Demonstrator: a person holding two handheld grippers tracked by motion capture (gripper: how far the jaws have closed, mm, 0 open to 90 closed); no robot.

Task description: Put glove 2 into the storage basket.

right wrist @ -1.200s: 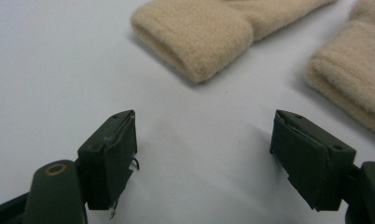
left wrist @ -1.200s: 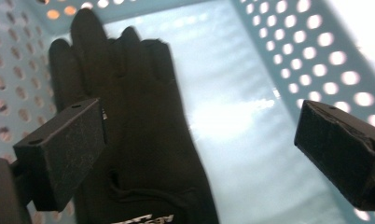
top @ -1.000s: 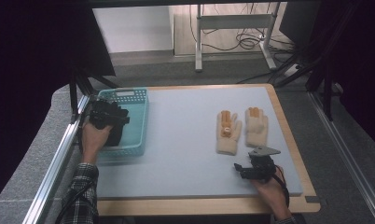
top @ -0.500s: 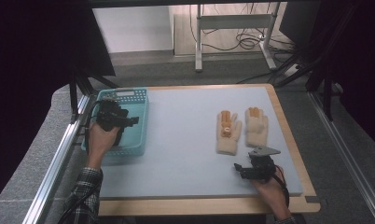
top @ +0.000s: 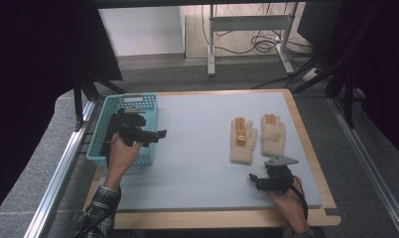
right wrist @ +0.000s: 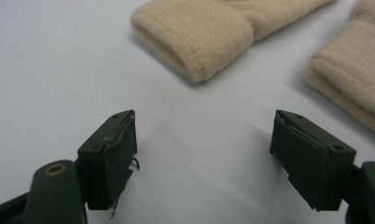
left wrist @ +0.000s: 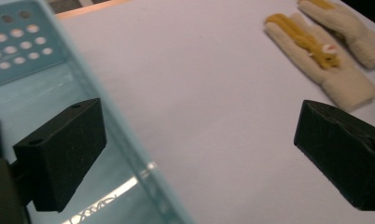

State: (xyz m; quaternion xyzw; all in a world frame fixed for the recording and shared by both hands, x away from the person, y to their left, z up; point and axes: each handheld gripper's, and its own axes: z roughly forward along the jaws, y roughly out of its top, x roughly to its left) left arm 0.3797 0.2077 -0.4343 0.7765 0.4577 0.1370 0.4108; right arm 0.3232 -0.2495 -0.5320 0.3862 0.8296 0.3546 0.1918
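Observation:
Two cream knitted gloves lie side by side on the right of the grey mat. The left glove (top: 243,142) (left wrist: 318,63) has yellow fingers and a small figure on it. The right glove (top: 273,134) (left wrist: 346,28) is plainer. My left gripper (top: 155,134) (left wrist: 199,126) hangs open over the right rim of a teal basket (top: 133,99) (left wrist: 17,44), one jaw above the basket and one above the mat, nothing between them. My right gripper (top: 257,180) (right wrist: 206,130) rests open and empty on the mat, just short of the glove cuffs (right wrist: 199,32).
The grey mat (top: 197,163) sits on a wooden-edged table (top: 222,218). A metal rail (top: 63,168) runs along the left side. A desk frame and cables (top: 252,44) stand on the floor beyond the table.
My left gripper has moved right from over the basket's middle to its right rim. The right gripper and the gloves have stayed put.

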